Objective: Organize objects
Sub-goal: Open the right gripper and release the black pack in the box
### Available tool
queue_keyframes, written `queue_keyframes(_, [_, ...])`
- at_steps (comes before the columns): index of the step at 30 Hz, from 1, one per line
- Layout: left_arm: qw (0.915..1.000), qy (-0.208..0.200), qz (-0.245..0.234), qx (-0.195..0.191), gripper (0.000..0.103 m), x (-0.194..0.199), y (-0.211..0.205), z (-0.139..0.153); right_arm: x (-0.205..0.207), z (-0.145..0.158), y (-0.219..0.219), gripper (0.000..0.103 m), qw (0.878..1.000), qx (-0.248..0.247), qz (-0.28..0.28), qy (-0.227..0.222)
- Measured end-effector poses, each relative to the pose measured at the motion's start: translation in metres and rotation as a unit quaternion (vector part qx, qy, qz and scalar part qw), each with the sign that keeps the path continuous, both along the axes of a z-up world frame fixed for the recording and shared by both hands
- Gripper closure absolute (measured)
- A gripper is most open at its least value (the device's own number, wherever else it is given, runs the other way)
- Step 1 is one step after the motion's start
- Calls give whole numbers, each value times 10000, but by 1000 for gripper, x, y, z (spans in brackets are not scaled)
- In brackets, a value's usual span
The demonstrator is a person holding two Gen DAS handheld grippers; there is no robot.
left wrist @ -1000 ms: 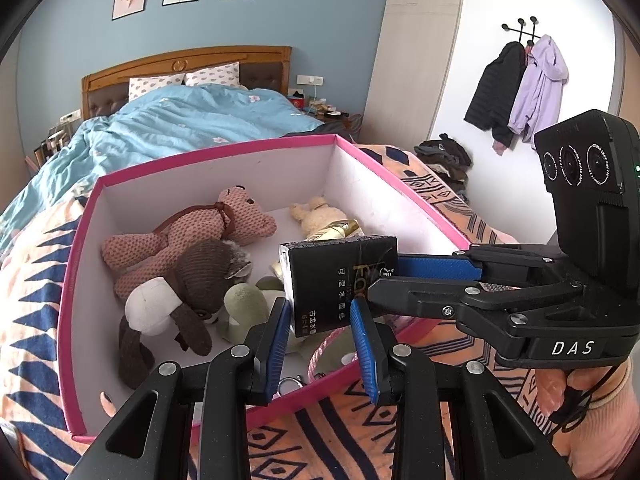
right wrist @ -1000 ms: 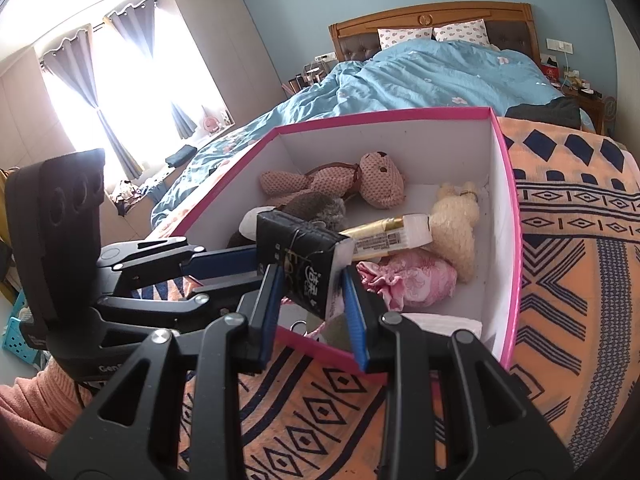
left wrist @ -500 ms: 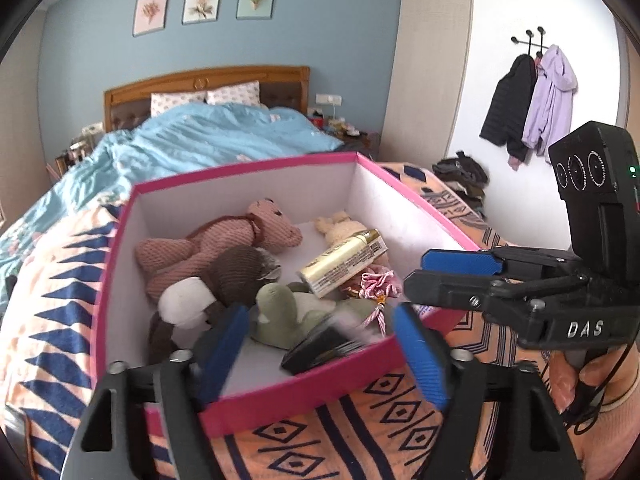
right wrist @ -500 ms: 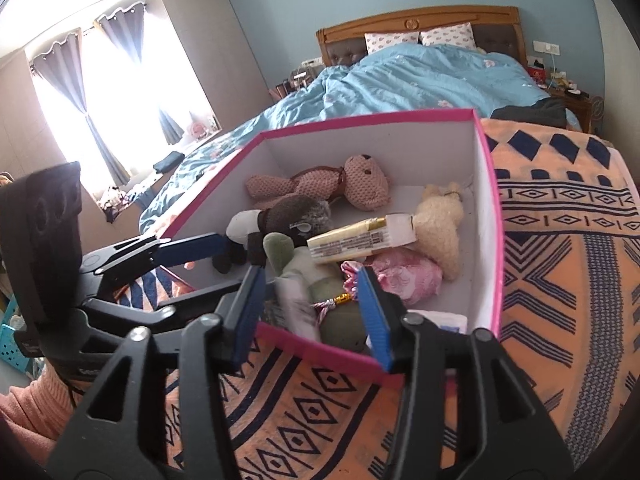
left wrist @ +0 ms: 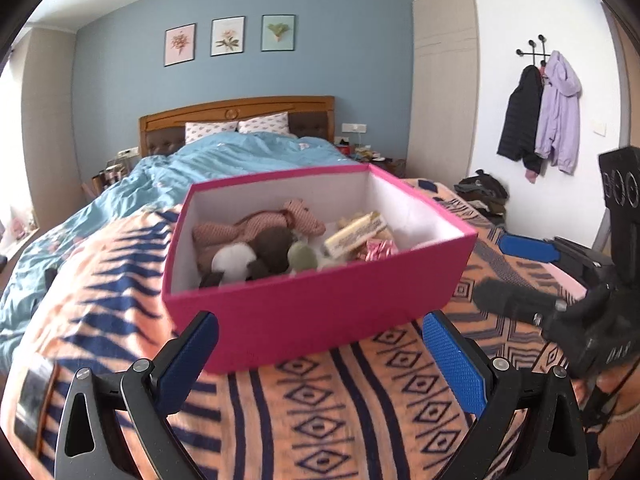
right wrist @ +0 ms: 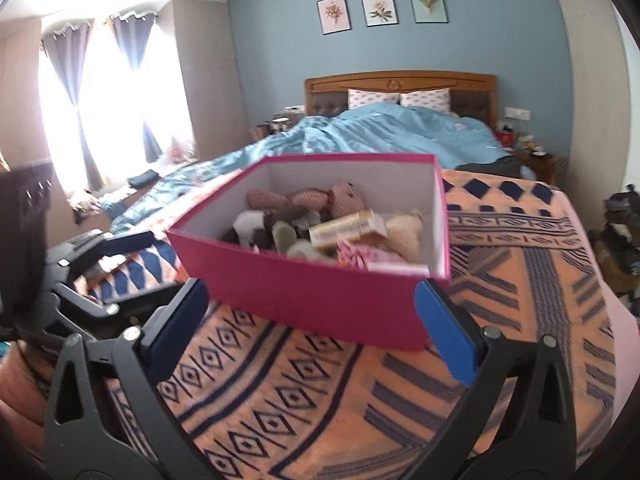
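Both grippers have backed off from the box since the earlier frames, and the black carton they clamped together a second ago is no longer between any pads.

Left wrist view: the left gripper (left wrist: 320, 356) has its jaws opening, spread wide, nothing between them. Ahead of it the pink box (left wrist: 312, 312) rests on the patterned blanket (left wrist: 320, 408), near corner toward the camera. Inside, a gold tube (left wrist: 356, 232) lies tilted across the soft toys, long axis running from lower left to upper right. A pink plush (left wrist: 260, 226) lies at the back. The right gripper (left wrist: 516, 276) shows at the right edge, jaws parted and empty.

Right wrist view: the right gripper (right wrist: 312, 328) has its jaws opening, pads flanking the near wall of the pink box (right wrist: 304, 292) without touching it. The gold tube (right wrist: 344, 228) lies nearly level, long axis left to right, resting on the toys. The left gripper (right wrist: 120, 268) appears at left, blurred.
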State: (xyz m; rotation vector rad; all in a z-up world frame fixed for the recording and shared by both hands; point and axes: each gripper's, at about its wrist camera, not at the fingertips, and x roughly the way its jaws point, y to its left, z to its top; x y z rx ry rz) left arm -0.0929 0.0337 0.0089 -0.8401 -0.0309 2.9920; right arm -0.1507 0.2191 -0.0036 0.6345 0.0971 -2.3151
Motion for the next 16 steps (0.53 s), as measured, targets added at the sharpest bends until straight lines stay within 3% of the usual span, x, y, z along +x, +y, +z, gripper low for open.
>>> queue_keyframes(5, [9996, -129, 239, -42, 0, 11, 3, -12, 17, -20, -6, 0, 9993, 339, -151, 17])
queue_keyframes(16, [9984, -204, 503, -175, 0, 28, 6, -23, 23, -39, -3, 0, 9991, 240, -236, -252])
